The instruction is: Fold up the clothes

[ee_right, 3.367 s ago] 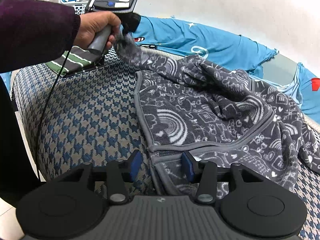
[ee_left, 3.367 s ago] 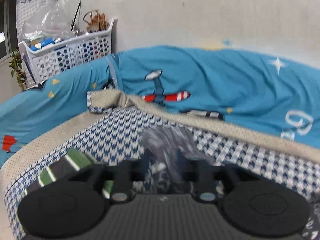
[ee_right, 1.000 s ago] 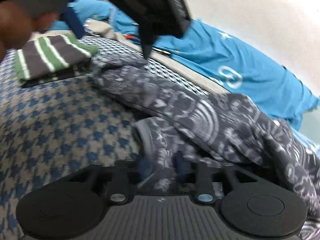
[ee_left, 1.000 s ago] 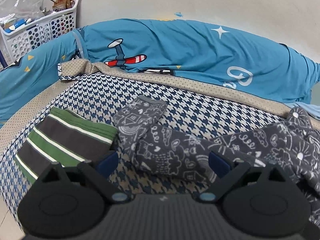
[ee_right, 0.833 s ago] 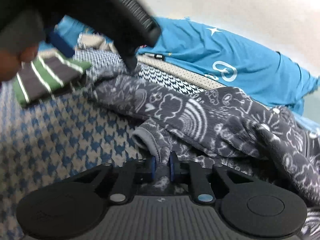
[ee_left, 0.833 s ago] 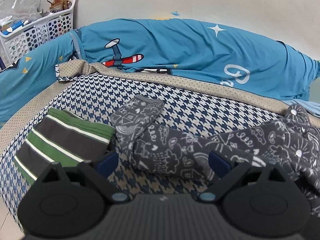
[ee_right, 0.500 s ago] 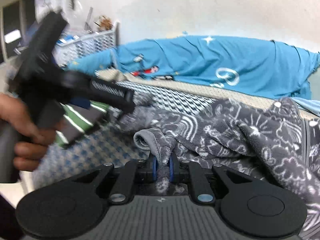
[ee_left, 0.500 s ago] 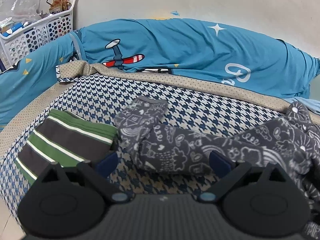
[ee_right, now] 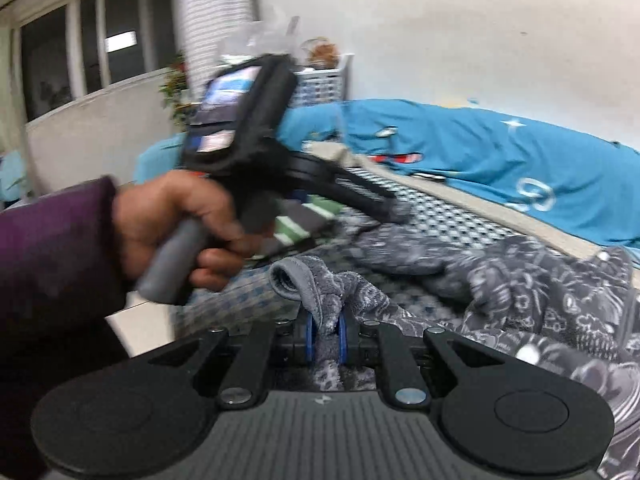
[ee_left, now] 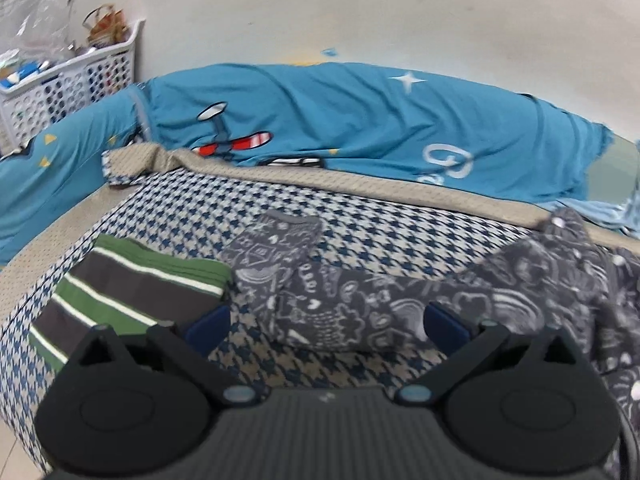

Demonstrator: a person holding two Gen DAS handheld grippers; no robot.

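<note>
A grey doodle-print garment (ee_left: 320, 300) lies crumpled on the houndstooth bed cover (ee_left: 400, 224), one sleeve stretched left with its cuff (ee_left: 288, 220) flat. My left gripper (ee_left: 326, 326) hovers just above that sleeve, jaws opening wide, its pads touching nothing. My right gripper (ee_right: 325, 336) is shut on the garment's (ee_right: 540, 292) grey-edged hem (ee_right: 296, 280), lifted off the bed. A folded green-and-grey striped garment (ee_left: 132, 292) lies at the left, also seen in the right wrist view (ee_right: 298, 220). A person's hand (ee_right: 180, 224) in a purple sleeve holds the left tool.
A blue printed quilt (ee_left: 360, 120) is bunched along the white wall behind the bed. A white basket (ee_left: 72, 84) of odds and ends stands at the far left. The bed's left edge drops to the floor. Windows (ee_right: 80, 60) lie beyond.
My right gripper has risen and tilted up with the hem pinched in it, pulling the cloth along. My left gripper, which held the sleeve earlier, has drawn back slightly with jaws spread wide.
</note>
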